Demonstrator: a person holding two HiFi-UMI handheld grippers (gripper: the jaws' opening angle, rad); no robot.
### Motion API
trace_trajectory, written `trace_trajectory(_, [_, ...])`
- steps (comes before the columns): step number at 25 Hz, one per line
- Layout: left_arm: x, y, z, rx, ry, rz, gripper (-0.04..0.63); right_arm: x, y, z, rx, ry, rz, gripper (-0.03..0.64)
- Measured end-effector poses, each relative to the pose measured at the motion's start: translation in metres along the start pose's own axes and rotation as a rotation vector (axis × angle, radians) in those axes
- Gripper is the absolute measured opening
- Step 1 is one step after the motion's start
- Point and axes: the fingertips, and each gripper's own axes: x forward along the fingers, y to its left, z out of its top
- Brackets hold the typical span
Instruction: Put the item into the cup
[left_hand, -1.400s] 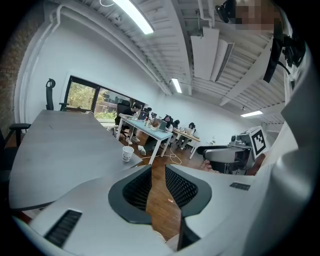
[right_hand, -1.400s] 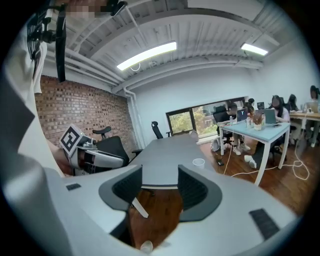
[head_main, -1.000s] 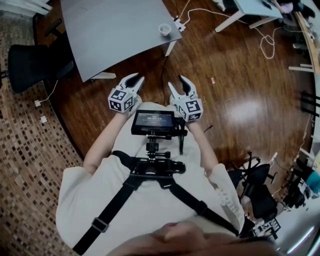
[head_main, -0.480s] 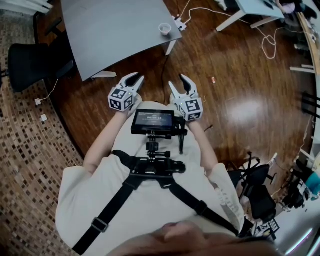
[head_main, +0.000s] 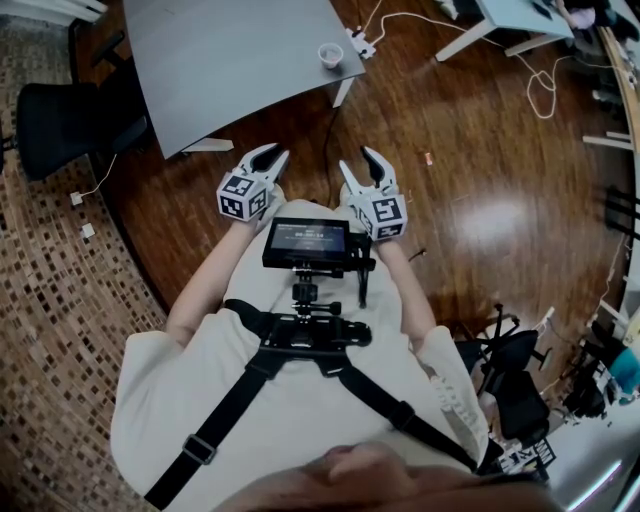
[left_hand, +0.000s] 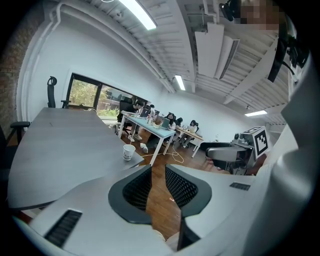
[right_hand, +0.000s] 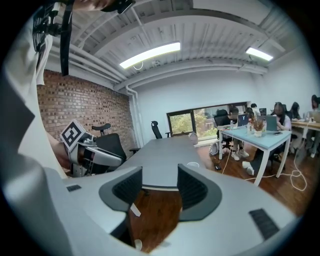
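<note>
The left hand-held gripper (head_main: 268, 156) and the right hand-held gripper (head_main: 356, 162) hang released and empty, unmoved over the last second. The small white paper cup (head_main: 330, 55) stands well ahead on the grey bench (head_main: 230, 70). A reddish speck (head_main: 428, 158) on the wooden floor (head_main: 470, 150) may be the item, so the task looks unstarted.

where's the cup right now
In the head view the cup stands top centre, near the right-hand corner of the grey table, well ahead of the person.
</note>
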Motion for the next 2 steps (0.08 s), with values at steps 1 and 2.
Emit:
trace_trajectory(1, [0.0042,0.0002,-0.0016,-0.001,0.001,0.002,0.087,0.001,-0.0038,-0.0029,0.001,0.003,0.0,0.235])
trace_trajectory(2, [0.0086,0.0004,-0.0032,-0.003,0.003,0.003,0.087,0.0021,-0.0079,-0.0062,0.002,0.007,0.001,0.235])
